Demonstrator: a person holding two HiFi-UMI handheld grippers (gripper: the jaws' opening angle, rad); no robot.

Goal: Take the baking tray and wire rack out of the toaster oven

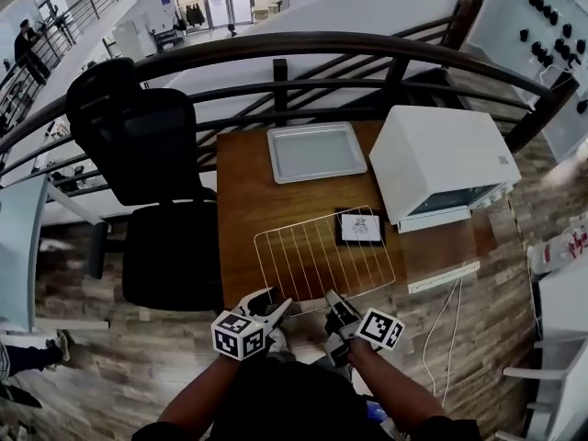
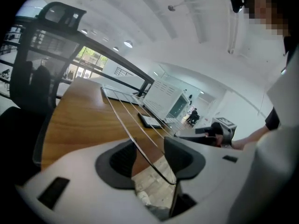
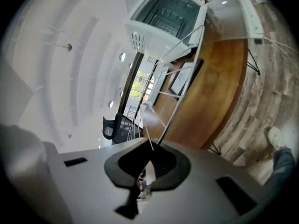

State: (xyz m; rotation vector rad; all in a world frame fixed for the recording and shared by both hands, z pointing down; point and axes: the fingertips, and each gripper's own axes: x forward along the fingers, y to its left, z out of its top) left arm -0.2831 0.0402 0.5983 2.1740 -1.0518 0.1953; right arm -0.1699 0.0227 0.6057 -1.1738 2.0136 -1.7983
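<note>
Wire rack (image 1: 323, 255) lies outside the toaster oven (image 1: 443, 162), across the near part of the desk (image 1: 241, 200), with its near rim at or just past the desk edge. Baking tray (image 1: 316, 151) sits on the desk's far side. The rack is judged light and stiff, its thin wire liable to slip or pivot, so it is best held on the near rim at two spaced points. Right claw (image 3: 148, 164) is closed tight on that rim wire. Left claw (image 2: 148, 160) stands well apart, the rim wire passing between its pads unclamped. Both claws point slightly downward, side by side.
</note>
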